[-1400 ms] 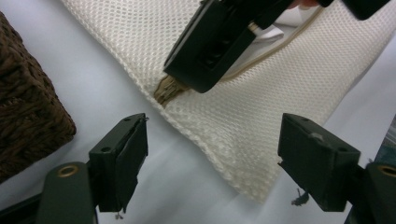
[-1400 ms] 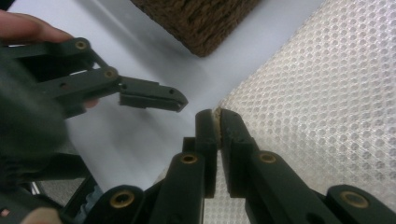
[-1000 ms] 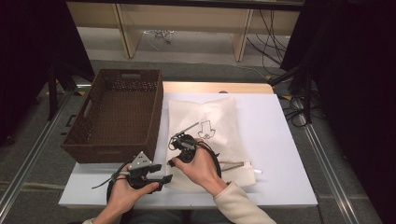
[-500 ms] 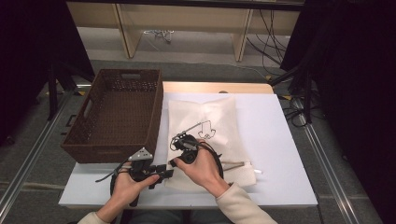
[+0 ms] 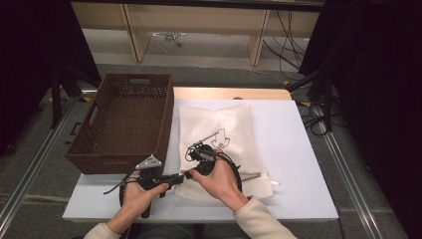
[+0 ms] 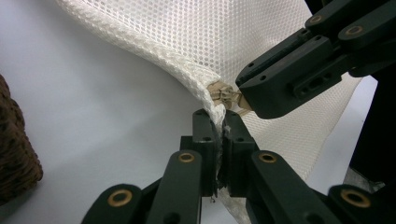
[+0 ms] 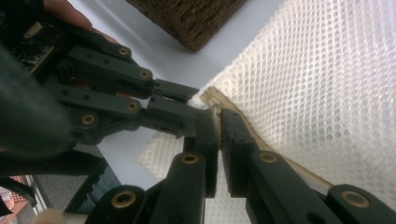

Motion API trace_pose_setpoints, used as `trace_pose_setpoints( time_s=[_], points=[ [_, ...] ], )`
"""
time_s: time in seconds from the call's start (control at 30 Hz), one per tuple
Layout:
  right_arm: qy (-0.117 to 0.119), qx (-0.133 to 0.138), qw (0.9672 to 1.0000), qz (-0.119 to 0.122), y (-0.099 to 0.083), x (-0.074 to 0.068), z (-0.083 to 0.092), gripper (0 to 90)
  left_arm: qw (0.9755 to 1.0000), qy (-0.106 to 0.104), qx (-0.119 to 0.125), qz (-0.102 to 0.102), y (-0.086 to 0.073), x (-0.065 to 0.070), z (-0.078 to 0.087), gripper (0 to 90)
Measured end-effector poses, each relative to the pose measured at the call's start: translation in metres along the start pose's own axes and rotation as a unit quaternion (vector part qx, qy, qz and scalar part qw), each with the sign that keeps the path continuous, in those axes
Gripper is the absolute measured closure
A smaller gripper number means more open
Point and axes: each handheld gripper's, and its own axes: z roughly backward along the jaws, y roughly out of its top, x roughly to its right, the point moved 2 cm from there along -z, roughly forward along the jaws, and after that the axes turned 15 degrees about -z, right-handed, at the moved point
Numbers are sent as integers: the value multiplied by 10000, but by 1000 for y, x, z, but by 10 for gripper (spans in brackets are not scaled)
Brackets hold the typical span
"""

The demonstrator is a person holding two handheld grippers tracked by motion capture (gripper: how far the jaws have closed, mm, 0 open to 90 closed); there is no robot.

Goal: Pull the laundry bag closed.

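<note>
While both hands are working at the near table edge, things are standing like this:
Basket: the brown wicker basket (image 5: 124,119) is sitting just beyond the left gripper (image 5: 185,175), nothing visible inside.
Mesh bag: the white mesh bag (image 5: 224,134) is lying zipped beside both grippers.
Left gripper: jaws have just been closing, now pinching the bag's corner (image 6: 212,100).
Right gripper: the right gripper (image 7: 218,122) is clamping the tan zipper pull (image 6: 223,94), right against the left jaws.

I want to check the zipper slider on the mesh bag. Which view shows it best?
The left gripper view: the tan zipper slider sits sharp at the white mesh bag's corner, beside the right gripper's jaws. The right gripper view shows just the tan zipper tape's end. In the high view, I cannot make it out between the hands.
</note>
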Motion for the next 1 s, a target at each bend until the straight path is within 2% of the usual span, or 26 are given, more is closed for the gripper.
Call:
trace_pose_setpoints(
  time_s=[0.03,0.07,0.1,0.13,0.17,0.2,0.3,0.33,0.47,0.5,0.6,0.63,0.67,0.7,0.73,0.83,0.87,0.9,1.0],
  points=[
    [-3,-4,10000,16,0,1,0,874,9999,-68,13,129,1,3,1,860],
    [24,-15,10000,0,-1,1,-1,875,10000,-5,27,60,1,2,1,861],
    [38,-29,10000,11,-1,3,-1,875,9997,196,33,-152,2,-2,2,862],
    [48,-38,10000,-45,-2,3,-1,875,9996,215,39,-158,2,-2,2,863],
    [39,-46,10000,-58,-2,3,-1,875,9997,206,35,-138,2,-2,2,864],
    [50,-26,10000,65,-1,5,-1,875,9997,189,48,-121,2,-1,2,864],
    [6,-28,10000,31,-2,7,0,875,9998,170,111,-13,3,0,4,864],
    [95,-51,9999,-128,-3,6,0,875,9998,139,123,-16,4,0,5,864],
    [78,-83,9999,-74,-4,9,1,875,9998,146,153,28,4,2,4,864],
    [83,-74,9998,-166,-5,8,1,875,9997,144,172,9,4,2,4,864],
    [24,-41,9999,-104,-5,9,1,875,9997,147,177,-31,5,3,5,865],
    [-2,-49,9997,-222,-6,8,1,875,9997,147,186,-21,5,3,5,865],
    [8,-41,10000,-32,-4,10,1,875,9997,160,194,-10,4,3,4,865],
    [-22,-69,9999,-130,-5,8,1,875,9996,183,212,-12,4,3,4,865],
    [-98,-43,9999,43,-4,9,1,875,9997,147,197,-70,4,3,4,864],
    [37,-33,10000,36,-4,9,1,875,9996,170,199,-128,4,4,5,864],
    [33,-8,10000,-87,-5,7,2,875,9995,173,211,-144,5,4,5,864],
    [24,-4,10000,53,-4,8,2,875,9995,197,217,-115,5,5,5,864],
    [26,-18,10000,13,-5,8,1,876,9996,162,226,-87,4,5,5,865]
  ],
)
